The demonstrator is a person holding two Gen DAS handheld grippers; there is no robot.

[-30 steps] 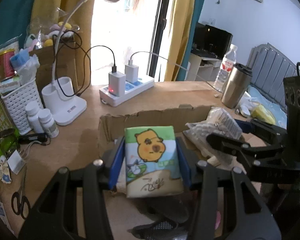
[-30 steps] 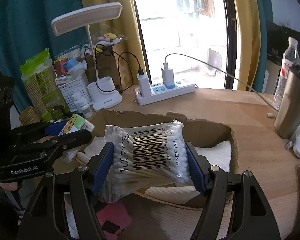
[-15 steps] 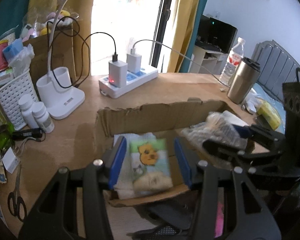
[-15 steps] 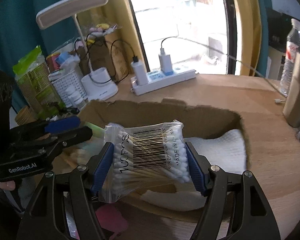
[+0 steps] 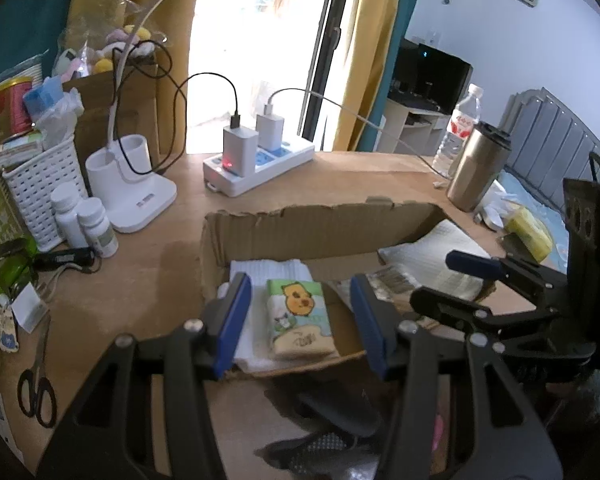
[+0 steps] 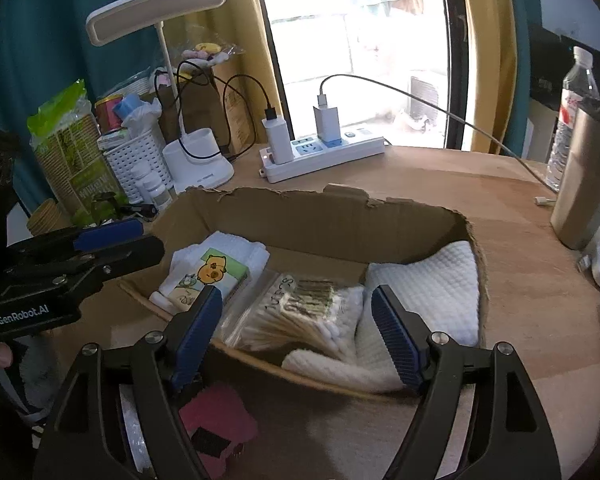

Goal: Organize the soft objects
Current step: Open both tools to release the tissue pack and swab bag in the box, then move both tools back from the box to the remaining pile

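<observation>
Box: a brown cardboard box [image 6: 320,216] with a torn top edge sits in the middle of both views, on a wooden table [image 6: 532,312].
Around the box: a white power strip [image 5: 256,168] with two chargers is behind it. A white lamp base [image 5: 134,196] and two small white bottles [image 5: 86,222] are at the left of the left view. A white basket [image 5: 40,192] is next to them. Black scissors [image 5: 36,390] lie at the lower left.
Right side: a metal cup [image 6: 580,184] and a water bottle [image 6: 568,112] stand at the right edge of the right view.
In the way: the near wall of the box is between each claw and the things inside.
Tissue pack: the tissue pack [image 5: 298,316] lies flat in the left part of the box, on a white cloth [image 5: 268,272]. Its long side runs from the near wall toward the far wall. The cartoon animal faces up.
Cotton swab bag: the cotton swab bag [image 6: 300,316] lies flat in the middle of the box, touching the white towel [image 6: 432,292] on the right. The swabs run slanted, from lower left to upper right in the right view.
Left claw: the left gripper [image 5: 300,320] has let go. Its blue pads do not touch the tissue pack.
Right claw: the right gripper [image 6: 300,334] is opening. The bag is below its pads, not pinched.
</observation>
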